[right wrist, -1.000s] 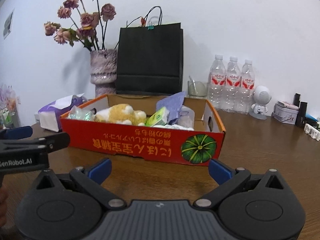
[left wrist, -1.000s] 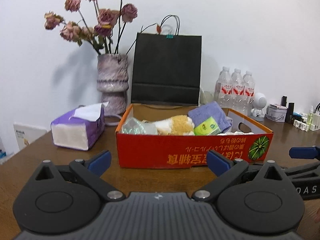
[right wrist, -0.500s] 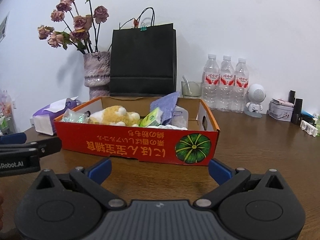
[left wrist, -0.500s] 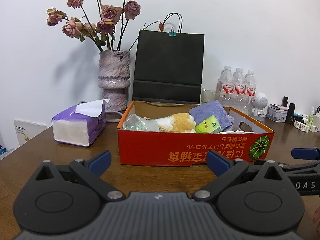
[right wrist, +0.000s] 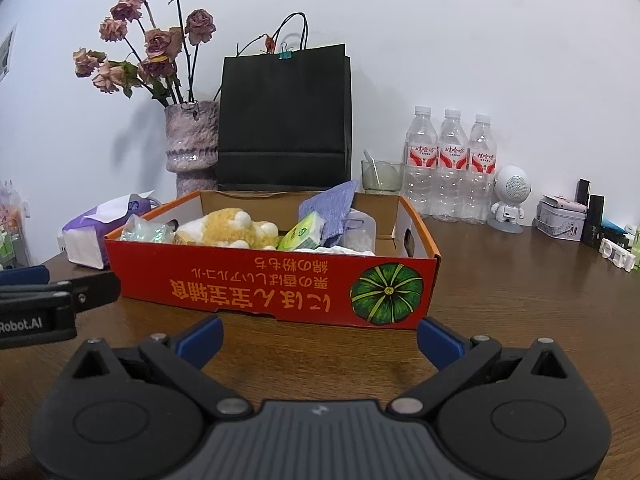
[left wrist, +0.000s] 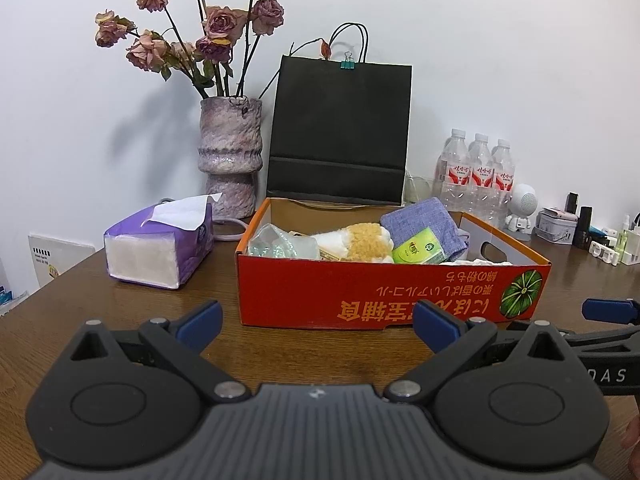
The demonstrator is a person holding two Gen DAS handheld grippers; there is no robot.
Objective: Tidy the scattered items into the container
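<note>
Here you are holding the left tool [left wrist: 316, 318] and right tool [right wrist: 320, 330] spread wide and empty, just before the red cardboard box [left wrist: 384, 286] on the wooden desk [right wrist: 520, 280]. Its plush toy [right wrist: 232, 226] and blue cloth [left wrist: 424, 220] are likely handling soft and light; pinch mid-body.

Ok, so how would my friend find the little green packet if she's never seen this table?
Look at the red cardboard box with the pumpkin picture, on the brown table. Inside, between the fluffy yellow plush toy and the blue-grey cloth, sits the green packet. It's the only bright lime-green thing in there.
</note>
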